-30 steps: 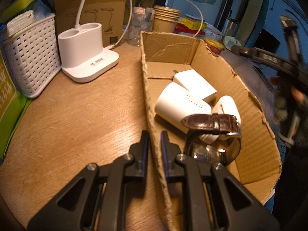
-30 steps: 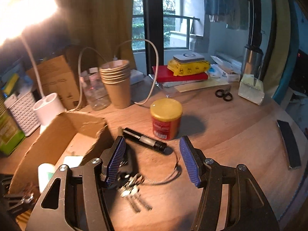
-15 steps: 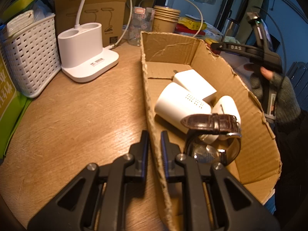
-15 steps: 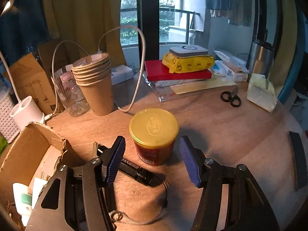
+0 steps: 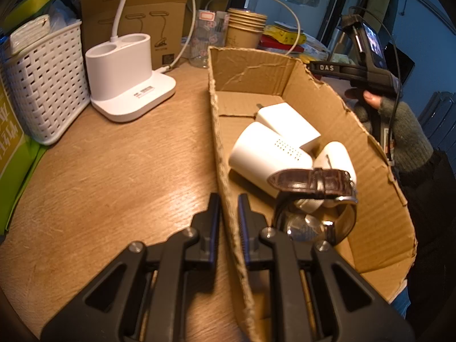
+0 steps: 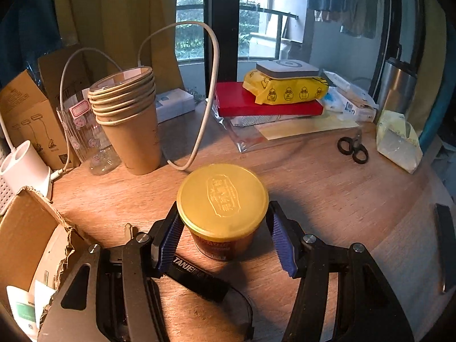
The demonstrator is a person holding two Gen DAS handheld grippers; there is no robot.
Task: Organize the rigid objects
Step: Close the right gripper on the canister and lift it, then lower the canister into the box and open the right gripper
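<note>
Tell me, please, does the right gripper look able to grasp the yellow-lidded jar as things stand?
Probably yes. The right gripper is open with a finger on either side of the yellow-lidded jar, and nothing sits between pads and jar. The black flashlight lies just below, but looks clear of the closing path.

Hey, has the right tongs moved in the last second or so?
Yes. The right tongs has advanced toward the yellow-lidded jar, which now sits between its open fingers; the paper cup stack behind also looms nearer.
</note>
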